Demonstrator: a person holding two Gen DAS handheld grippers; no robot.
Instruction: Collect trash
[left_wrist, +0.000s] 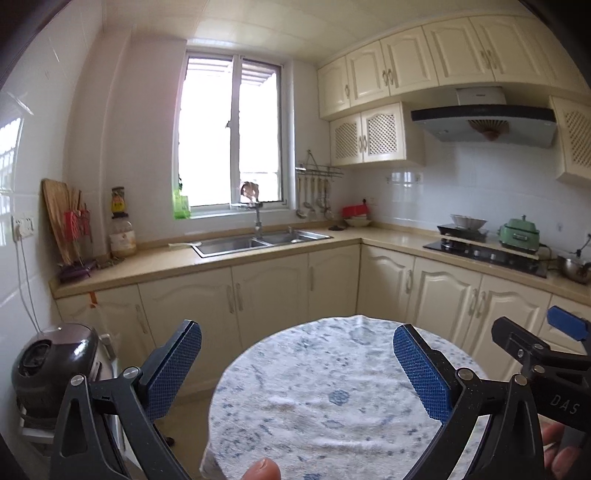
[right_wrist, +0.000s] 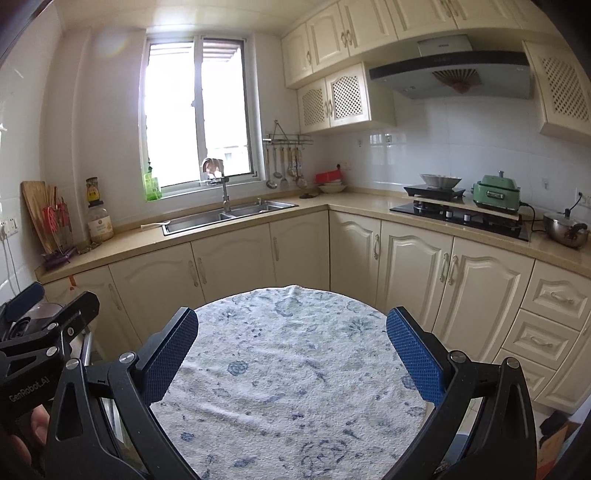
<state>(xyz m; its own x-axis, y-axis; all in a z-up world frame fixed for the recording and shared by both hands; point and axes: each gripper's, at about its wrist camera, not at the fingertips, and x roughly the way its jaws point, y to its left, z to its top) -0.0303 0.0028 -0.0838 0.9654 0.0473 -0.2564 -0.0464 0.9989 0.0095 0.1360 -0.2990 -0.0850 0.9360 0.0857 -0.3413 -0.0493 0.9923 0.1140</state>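
Observation:
No trash shows in either view. My left gripper (left_wrist: 297, 354) stands open above a round table covered by a white cloth with blue flowers (left_wrist: 332, 398), nothing between its blue pads. My right gripper (right_wrist: 291, 341) is likewise open over the same cloth (right_wrist: 288, 387) and holds nothing. In the left wrist view the right gripper's body (left_wrist: 543, 354) sits at the right edge; in the right wrist view the left gripper's body (right_wrist: 40, 332) sits at the left edge. A fingertip (left_wrist: 264, 469) pokes in at the bottom of the left wrist view.
Beyond the table runs an L-shaped counter with cream cabinets (right_wrist: 229, 273), a double sink (right_wrist: 229, 216) under the window, and a hob (right_wrist: 461, 218) with a green pot (right_wrist: 496, 194). A rice cooker (left_wrist: 55, 362) stands low at left. A cardboard box (right_wrist: 554, 443) lies at right.

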